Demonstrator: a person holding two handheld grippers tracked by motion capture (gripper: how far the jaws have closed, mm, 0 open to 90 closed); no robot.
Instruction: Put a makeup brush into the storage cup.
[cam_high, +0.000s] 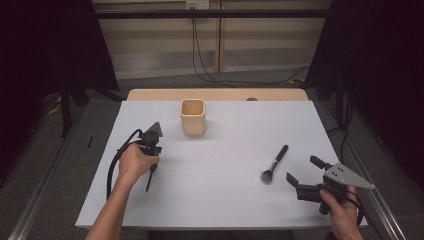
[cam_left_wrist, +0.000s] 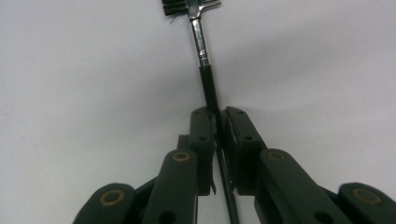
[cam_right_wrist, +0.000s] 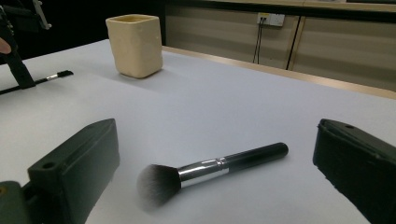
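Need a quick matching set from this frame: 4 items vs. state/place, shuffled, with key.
1. left claw
2. right claw
3. powder brush
4. beige cup

A. stands upright at the table's far middle
B. shut on a thin brush
C. open, nothing gripped
D. lies flat on the table, untouched

Pairs: 1-B, 2-C, 3-D, 4-A

Brush (cam_right_wrist: 212, 170) betw. open tool (cam_right_wrist: 219, 172) jaws
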